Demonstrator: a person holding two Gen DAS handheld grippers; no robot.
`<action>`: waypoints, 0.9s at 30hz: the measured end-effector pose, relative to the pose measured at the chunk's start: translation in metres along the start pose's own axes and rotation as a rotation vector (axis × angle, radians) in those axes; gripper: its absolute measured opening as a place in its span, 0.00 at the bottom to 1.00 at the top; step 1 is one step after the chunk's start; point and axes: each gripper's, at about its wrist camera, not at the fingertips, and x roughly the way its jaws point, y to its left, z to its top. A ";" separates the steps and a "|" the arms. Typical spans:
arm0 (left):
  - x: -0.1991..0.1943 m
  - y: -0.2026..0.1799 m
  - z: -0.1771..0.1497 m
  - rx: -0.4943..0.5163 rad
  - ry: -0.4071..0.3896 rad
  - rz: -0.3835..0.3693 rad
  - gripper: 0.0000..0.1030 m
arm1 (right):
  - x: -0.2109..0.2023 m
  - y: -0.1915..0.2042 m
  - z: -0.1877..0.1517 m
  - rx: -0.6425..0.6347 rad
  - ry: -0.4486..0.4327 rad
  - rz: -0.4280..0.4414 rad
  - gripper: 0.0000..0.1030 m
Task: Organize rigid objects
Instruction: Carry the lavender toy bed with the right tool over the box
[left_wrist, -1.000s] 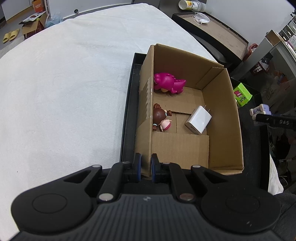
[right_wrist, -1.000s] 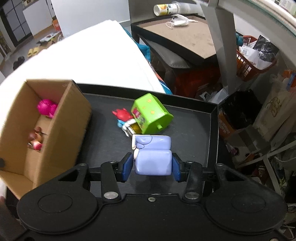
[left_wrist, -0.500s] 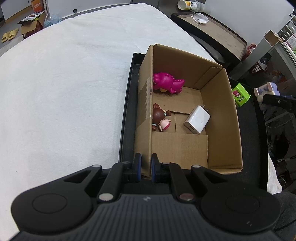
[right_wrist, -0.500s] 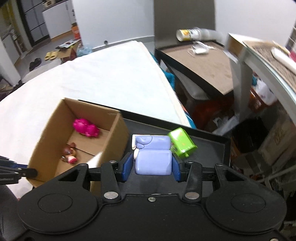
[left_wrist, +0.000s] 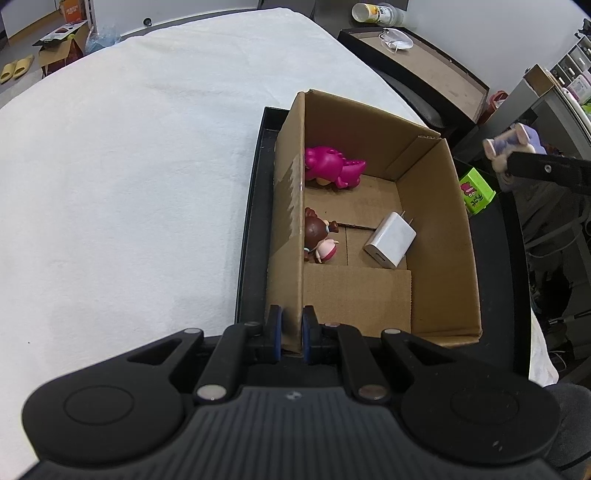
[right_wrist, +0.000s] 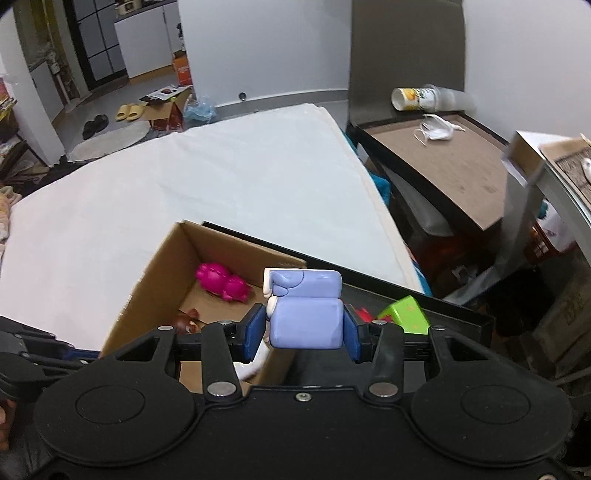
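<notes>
We read no clear writing. Our left gripper (left_wrist: 290, 332) pinches the cardboard box (left_wrist: 436, 221) wall; our right gripper (right_wrist: 304, 328) clamps the lavender toy (right_wrist: 304, 314), angled downward.

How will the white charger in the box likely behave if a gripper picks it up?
The white charger looks like a stiff block, so it probably won't deform. Its smooth faces may be slippery. Lying flat on the cardboard box floor, it seems unlikely to roll.
</notes>
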 end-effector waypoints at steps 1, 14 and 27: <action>0.000 0.000 0.000 0.000 0.000 -0.002 0.10 | 0.001 0.003 0.001 -0.002 0.001 0.006 0.42; -0.001 0.008 0.001 -0.008 -0.001 -0.038 0.10 | 0.026 0.045 0.012 -0.043 0.040 0.042 0.42; -0.001 0.014 0.001 -0.008 -0.004 -0.075 0.11 | 0.064 0.070 0.008 -0.065 0.117 0.007 0.42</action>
